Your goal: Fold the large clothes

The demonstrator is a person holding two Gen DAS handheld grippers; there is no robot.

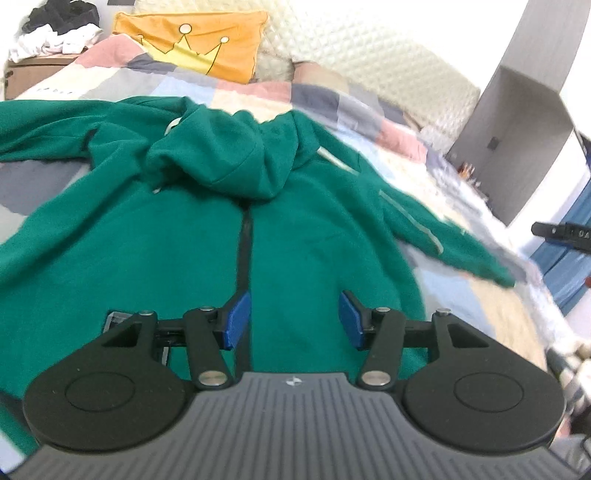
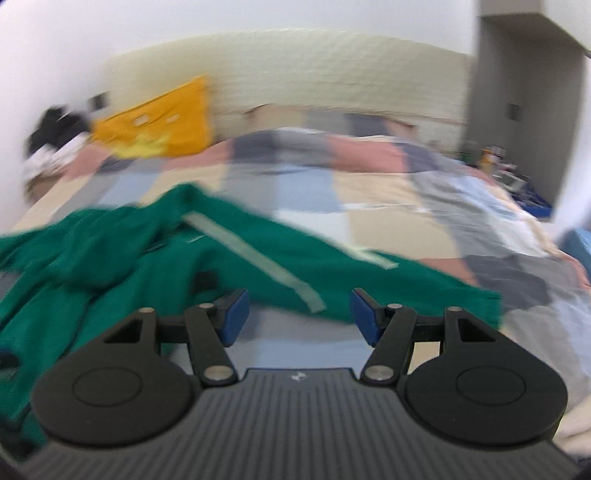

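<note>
Green hoodie [image 1: 155,240] spread flat; hood [image 1: 221,155] only in left view.

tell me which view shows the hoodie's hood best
The left wrist view: the hood of the green hoodie lies sharp and whole above the dark zipper. The right wrist view is motion-blurred and catches mostly a striped sleeve; no hood can be made out.

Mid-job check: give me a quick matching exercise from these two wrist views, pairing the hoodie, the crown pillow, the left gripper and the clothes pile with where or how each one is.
Things:
1. green hoodie
2. orange crown pillow
3. left gripper
4. dark and white clothes pile

States:
A. leaning at the headboard
B. open, holding nothing
C. spread flat on the patchwork quilt
D. heaped beyond the bed's far corner

Pairs: 1-C, 2-A, 3-B, 4-D
</note>
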